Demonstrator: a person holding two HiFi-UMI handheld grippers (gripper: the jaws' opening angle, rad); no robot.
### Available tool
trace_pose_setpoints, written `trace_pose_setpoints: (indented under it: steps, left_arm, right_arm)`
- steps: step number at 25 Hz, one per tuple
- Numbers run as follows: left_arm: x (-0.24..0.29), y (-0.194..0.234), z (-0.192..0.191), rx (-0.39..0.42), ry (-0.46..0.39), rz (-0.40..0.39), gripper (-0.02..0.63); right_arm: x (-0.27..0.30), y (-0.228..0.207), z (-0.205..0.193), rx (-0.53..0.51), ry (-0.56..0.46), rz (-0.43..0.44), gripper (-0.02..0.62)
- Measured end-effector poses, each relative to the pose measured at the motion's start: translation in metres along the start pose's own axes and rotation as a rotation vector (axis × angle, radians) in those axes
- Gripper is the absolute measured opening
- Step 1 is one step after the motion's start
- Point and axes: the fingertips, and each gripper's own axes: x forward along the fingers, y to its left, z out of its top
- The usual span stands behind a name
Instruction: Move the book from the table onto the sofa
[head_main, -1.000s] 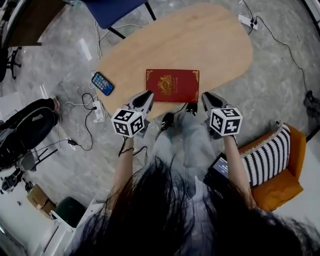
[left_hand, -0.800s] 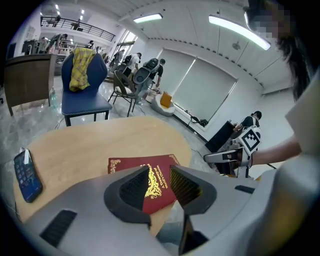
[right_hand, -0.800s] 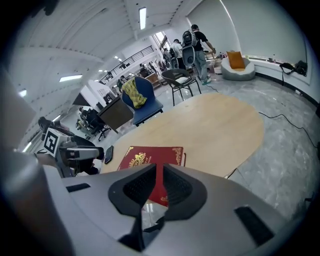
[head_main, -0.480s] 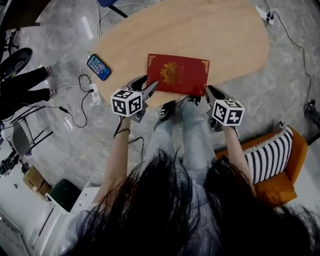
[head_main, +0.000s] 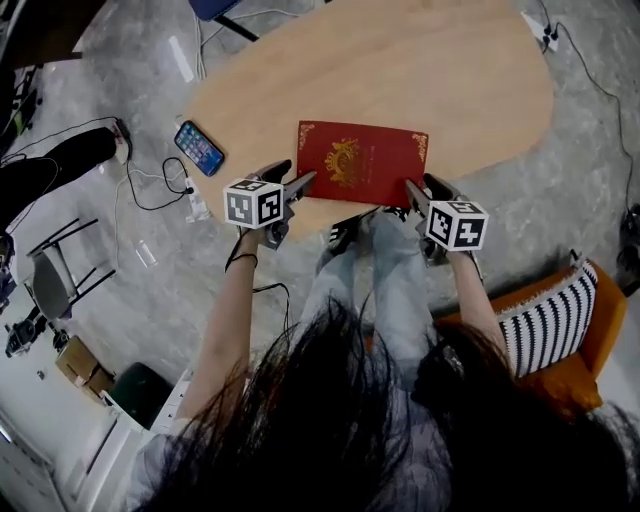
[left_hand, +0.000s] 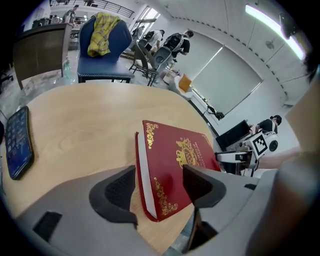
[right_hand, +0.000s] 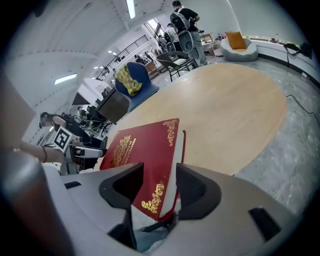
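My left claw and right claw are opening wide, straddling without pressing the 7 and 5 o'clock corners of the red book, flat at 6 o'clock on the worktop

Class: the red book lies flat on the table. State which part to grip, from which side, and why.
Grip the red book at its two near corners, coming from the near side. It lies flat and closed with its near edge at the edge of the table, so a jaw can probably slip under each corner.
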Motion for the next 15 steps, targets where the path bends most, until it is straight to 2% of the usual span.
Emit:
trace_pose_setpoints:
  steps: [2,7,11,13,15]
  left_arm:
    - [0.009,0.003,-0.003,-0.003,0.024,-0.006,0.302]
    - [0.024,0.003,-0.010,-0.006,0.090,-0.036,0.304]
    - [0.026,0.006,-0.013,-0.074,0.118,-0.061,0.304]
    - [0.028,0.003,-0.016,-0.114,0.125,-0.084,0.301]
    - [0.030,0.000,-0.016,-0.117,0.128,-0.082,0.298]
  right_arm:
    - [0.007,-0.003,-0.003,0.019,0.010,0.003,0.195]
    - [0.014,-0.005,-0.009,0.087,0.011,0.031,0.206]
    - [0.013,-0.006,-0.009,0.210,0.026,0.079,0.206]
    - [0.014,-0.005,-0.009,0.210,0.022,0.072,0.206]
    - [0.013,-0.005,-0.011,0.178,0.017,0.037,0.199]
